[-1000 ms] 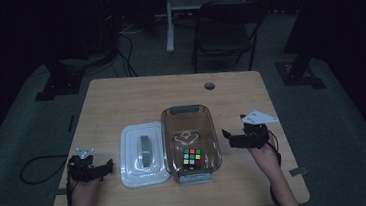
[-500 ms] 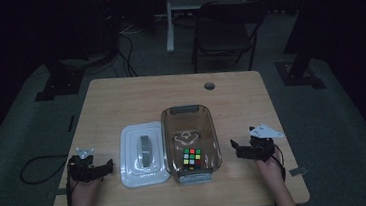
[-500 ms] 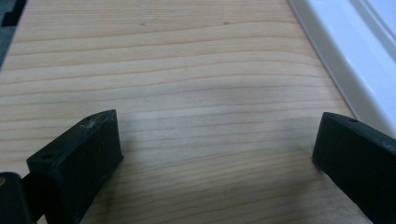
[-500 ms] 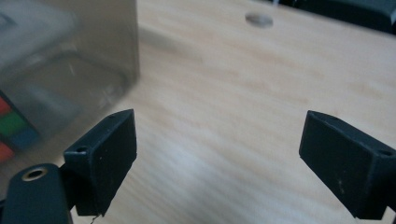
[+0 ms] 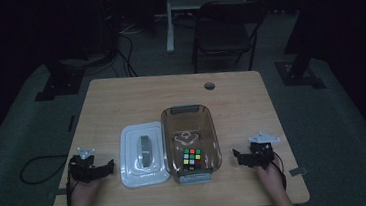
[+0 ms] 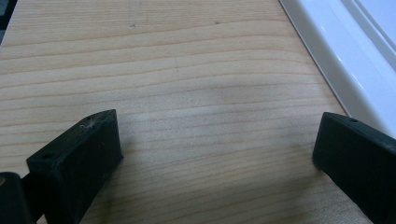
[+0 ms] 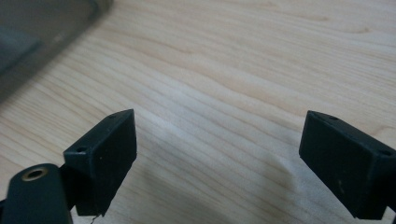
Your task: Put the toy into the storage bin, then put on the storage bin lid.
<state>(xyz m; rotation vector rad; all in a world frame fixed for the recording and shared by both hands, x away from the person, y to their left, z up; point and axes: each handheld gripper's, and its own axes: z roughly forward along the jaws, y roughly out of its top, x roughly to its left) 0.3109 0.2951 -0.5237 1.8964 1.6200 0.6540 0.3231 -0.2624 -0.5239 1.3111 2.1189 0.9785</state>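
A clear brownish plastic box point(image 5: 190, 132) stands in the middle of the wooden table point(image 5: 170, 94), with a colourful puzzle cube point(image 5: 192, 158) inside near its front end. Its white lid point(image 5: 143, 154) lies flat just left of it. My left gripper point(image 5: 107, 167) rests on the table left of the lid, open and empty; the lid's white rim point(image 6: 345, 60) runs along the right of the left gripper view. My right gripper point(image 5: 237, 156) sits low on the table right of the box, open and empty, and the box's dark corner point(image 7: 42, 32) lies at the upper left of its view.
A round cable hole point(image 5: 209, 86) sits near the table's far edge. Beyond the table stand a dark chair point(image 5: 224, 29) and a white desk leg point(image 5: 168, 19), with cables on the floor point(image 5: 127, 57). Bare wood lies behind the box and at both sides.
My right gripper has come down and back toward the table's front edge, from a raised spot right of the box. The left gripper has stayed put.
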